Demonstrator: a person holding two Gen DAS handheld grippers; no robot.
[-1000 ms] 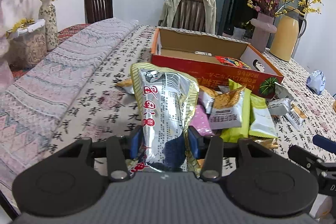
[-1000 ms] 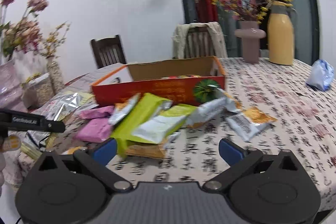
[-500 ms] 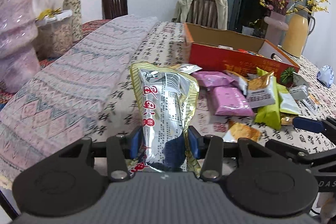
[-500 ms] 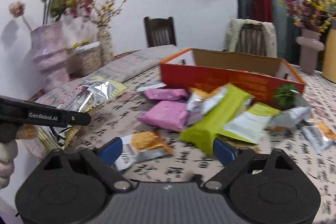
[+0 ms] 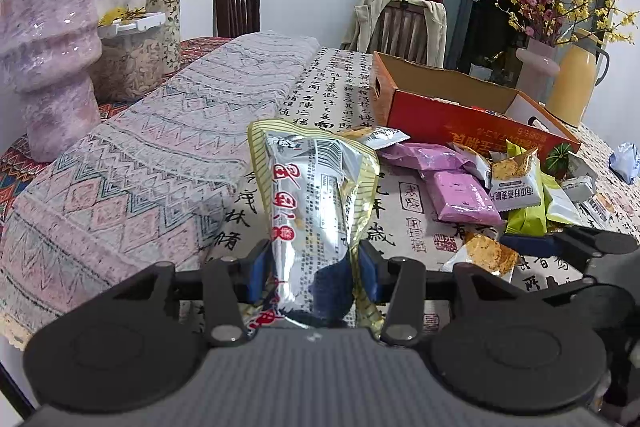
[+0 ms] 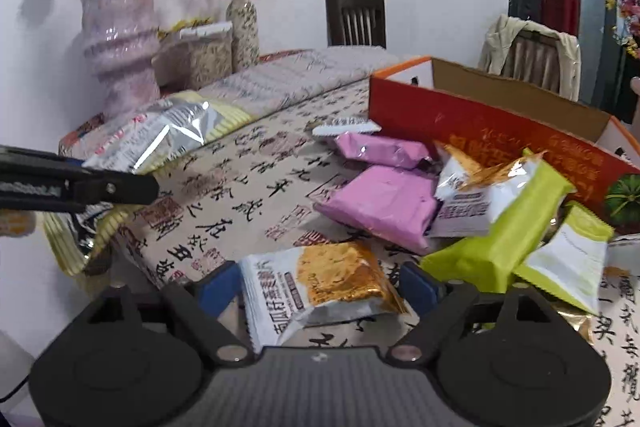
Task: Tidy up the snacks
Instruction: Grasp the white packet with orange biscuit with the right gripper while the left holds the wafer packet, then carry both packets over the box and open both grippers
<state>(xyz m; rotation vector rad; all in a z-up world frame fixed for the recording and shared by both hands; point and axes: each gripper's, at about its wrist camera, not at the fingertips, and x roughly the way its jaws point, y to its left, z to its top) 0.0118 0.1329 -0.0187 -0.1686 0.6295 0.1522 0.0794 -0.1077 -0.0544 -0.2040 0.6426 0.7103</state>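
My left tongs (image 5: 314, 269) pinch the light, crinkly silver packet (image 5: 310, 203); my right tongs (image 6: 320, 287), spread, straddle a slippery small wafer packet (image 6: 320, 287)—I'd grip its middle.

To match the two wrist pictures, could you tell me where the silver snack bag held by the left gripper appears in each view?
Left wrist view: the silver snack bag stands centre frame, clamped in the left gripper.
Right wrist view: the same bag lies at left, above the left gripper's dark finger.
Shared landmark: the red cardboard box.
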